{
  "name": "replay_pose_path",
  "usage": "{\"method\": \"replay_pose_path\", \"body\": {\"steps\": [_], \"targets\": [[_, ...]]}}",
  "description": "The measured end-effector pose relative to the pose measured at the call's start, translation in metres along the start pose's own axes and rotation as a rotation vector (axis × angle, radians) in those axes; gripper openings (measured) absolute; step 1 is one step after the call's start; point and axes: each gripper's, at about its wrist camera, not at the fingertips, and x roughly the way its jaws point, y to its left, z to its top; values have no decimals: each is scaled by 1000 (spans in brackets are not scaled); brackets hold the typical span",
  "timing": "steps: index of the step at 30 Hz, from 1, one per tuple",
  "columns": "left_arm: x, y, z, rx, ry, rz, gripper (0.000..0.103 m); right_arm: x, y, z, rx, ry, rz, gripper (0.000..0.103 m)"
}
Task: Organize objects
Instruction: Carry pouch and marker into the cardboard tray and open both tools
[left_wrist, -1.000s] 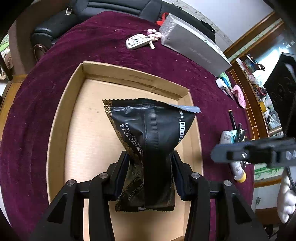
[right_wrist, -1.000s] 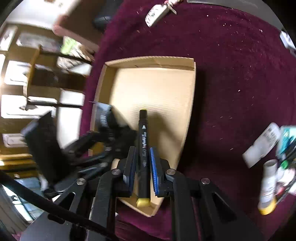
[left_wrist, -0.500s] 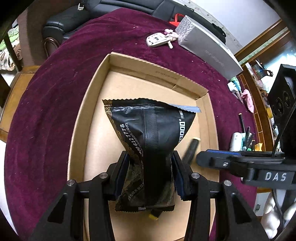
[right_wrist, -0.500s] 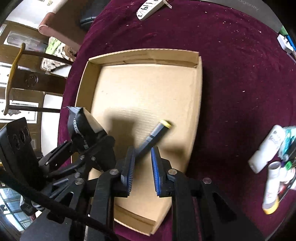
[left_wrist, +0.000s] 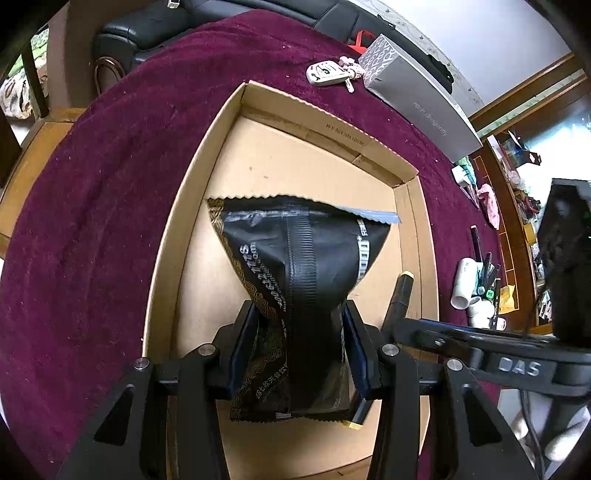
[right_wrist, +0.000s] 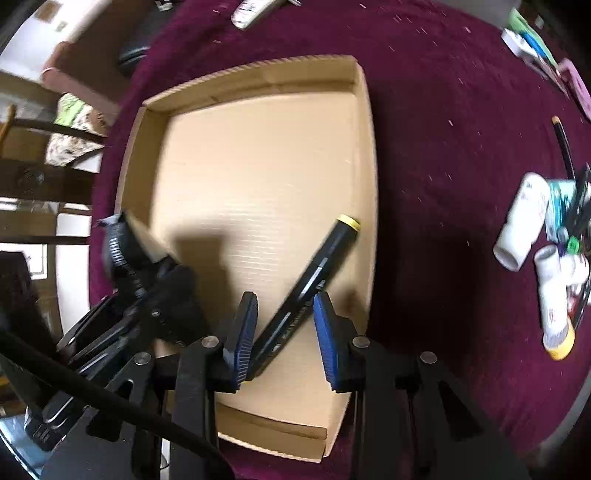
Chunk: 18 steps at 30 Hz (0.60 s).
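Over the cardboard tray (left_wrist: 173, 258), in the left wrist view, the left gripper (left_wrist: 299, 354) squeezes a black packet (left_wrist: 295, 258). Its two blue pads press on the thin middle of the packet, one on each side. The wide top of the packet fans out past the fingertips, above the tray floor. Just to the right, a black marker (left_wrist: 400, 295) shows beside the packet, near the right wall of the tray. The right gripper reaches in from the right, close beside it. The tray sits on a dark red cloth (left_wrist: 110, 184).

From the right wrist view, the right gripper (right_wrist: 284, 325) has just been opening its jaws. The marker (right_wrist: 314, 280) lies slanted between them on the tray floor. Its low end sits close by the left pad, though I cannot tell if they touch. The right pad stands clear of it. Its yellow-tipped end points up and right, next to the right wall of the tray (right_wrist: 365, 147). At the left, the left gripper (right_wrist: 147, 280) holds the packet (right_wrist: 122, 243) over the tray's left edge.
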Motion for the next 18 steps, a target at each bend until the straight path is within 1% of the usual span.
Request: {"method": "replay_pose_path", "body": {"steps": [2,4,5,6,10,13,18], "targets": [[1,0,-1,-2,2,-2,40,8,-4,2,14,8,-9,29],[0,0,-2,-1,4,-3,40,18,4,9,-2,-1,-14,29],[0,0,-2,-2,6,-2,40,21,5,10,-19,-4,-15,23],[0,0,-1,-2,9,-4,40,21,3,6,-33,-8,-18,13],[5,-7,5,13,23,-2,40,16,5,13,-96,-41,-46,13],[14,-13,18,26,36,-2,40,10,-3,32,-81,-71,-56,13],[30,-26,46,36,35,-9,40,-6,-19,72,-39,-137,-33,13]]}}
